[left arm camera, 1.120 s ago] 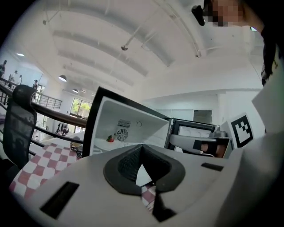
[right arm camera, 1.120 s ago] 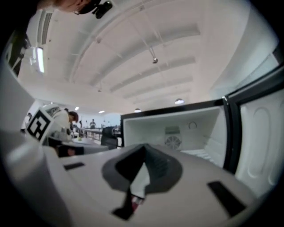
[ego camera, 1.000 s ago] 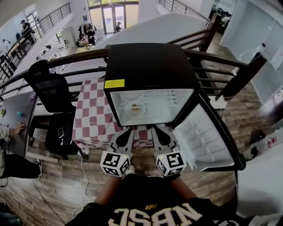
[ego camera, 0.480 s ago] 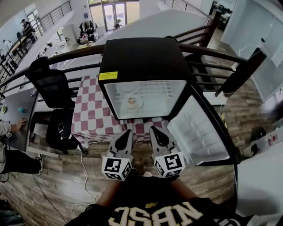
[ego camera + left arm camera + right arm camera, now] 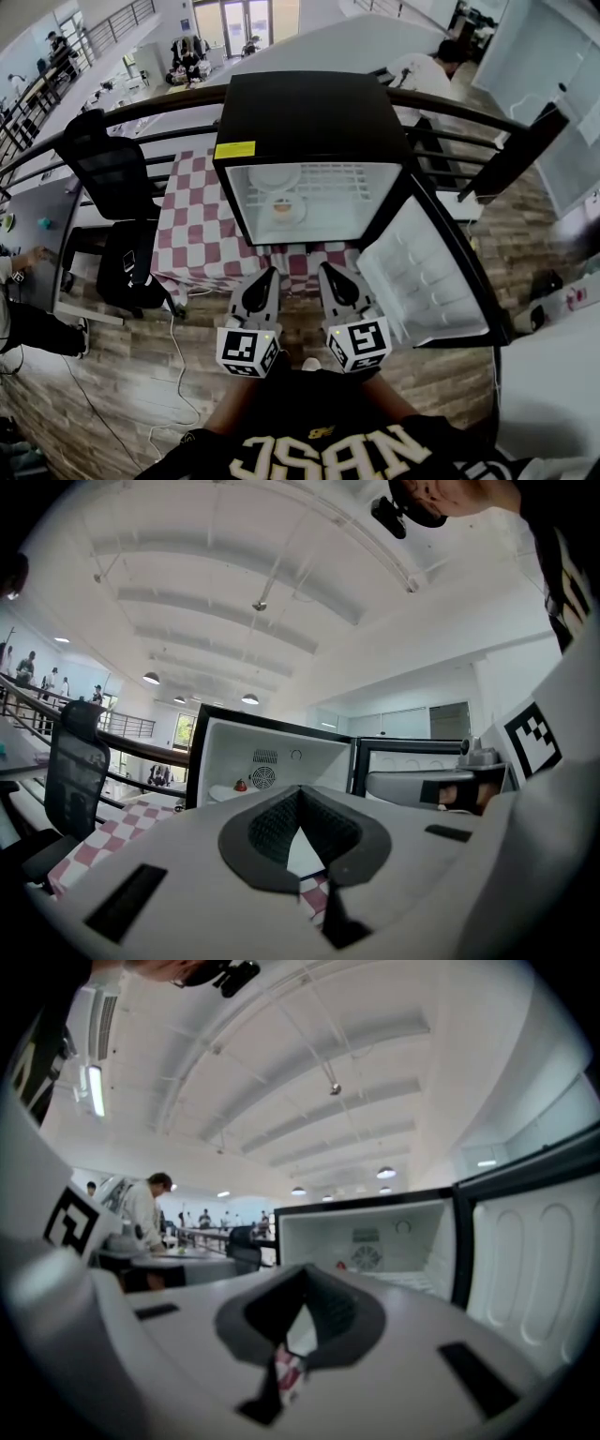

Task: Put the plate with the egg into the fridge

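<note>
Both grippers have drawn back from the single fridge (image 5: pixel 309 131). The left gripper (image 5: pixel 271 273) and right gripper (image 5: pixel 324 269) are each clenched on nothing. Overhead, one plate with the egg (image 5: pixel 286 210) sits inside. Only the gripper views show the rear round vent (image 5: pixel 263 777). One door (image 5: pixel 422 281) hangs open.

Seen from above, the person wears a black shirt (image 5: pixel 314 427) with large white block lettering (image 5: pixel 323 457) across the chest and a small yellow mark above it. The left gripper (image 5: pixel 266 275) and right gripper (image 5: pixel 327 270) are light grey shells tapering to dark tips. Each carries a white cube printed with black square markers: the left cube (image 5: pixel 247 350) and the right cube (image 5: pixel 361 344). Close up, dark grey textured pads (image 5: pixel 270 829) line the pale shells, which have black rectangular slots (image 5: pixel 126 903).
</note>
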